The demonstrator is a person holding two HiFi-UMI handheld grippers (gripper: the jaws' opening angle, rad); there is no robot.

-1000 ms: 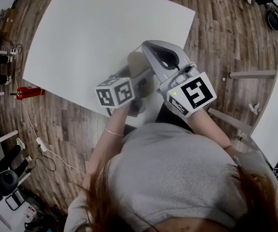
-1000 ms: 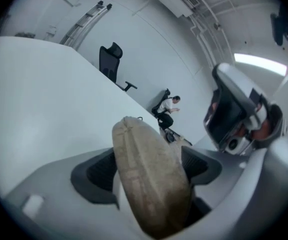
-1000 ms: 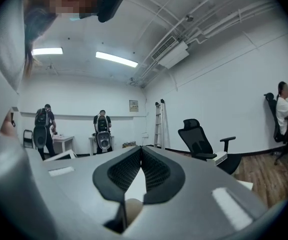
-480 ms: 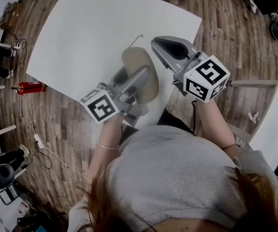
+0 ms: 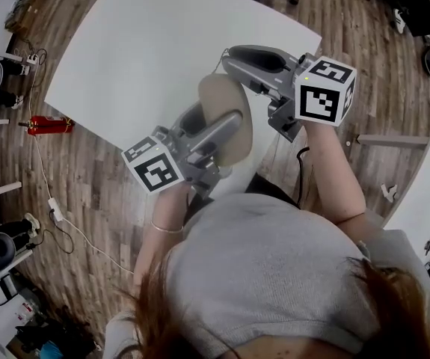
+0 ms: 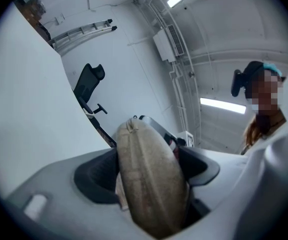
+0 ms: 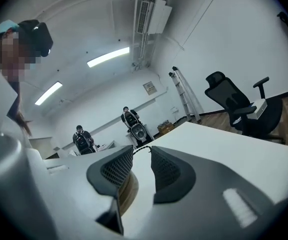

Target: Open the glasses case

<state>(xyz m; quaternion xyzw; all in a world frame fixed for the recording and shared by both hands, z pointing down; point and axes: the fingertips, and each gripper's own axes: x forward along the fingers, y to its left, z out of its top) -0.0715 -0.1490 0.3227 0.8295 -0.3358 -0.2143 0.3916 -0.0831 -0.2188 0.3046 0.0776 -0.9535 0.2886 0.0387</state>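
Above the near edge of the white table (image 5: 147,43), the head view showed the beige glasses case (image 5: 218,99) held aloft and closed in the left gripper (image 5: 213,126), with the right gripper (image 5: 231,60) at its far end beside a thin dark cord (image 5: 217,63). In the left gripper view, both dark pads clamped the case across its middle, having just eased a little closer on it. In the right gripper view, the jaws had just been opening and stood narrowly apart, pressing on nothing; the cord (image 7: 141,149) lay at their tips and a sliver of the case (image 7: 128,191) showed beneath one pad. To open it well, the left grip likely needed to stay firm but not pinch the seam shut, while the right caught the cord or lid edge squarely before pulling away.
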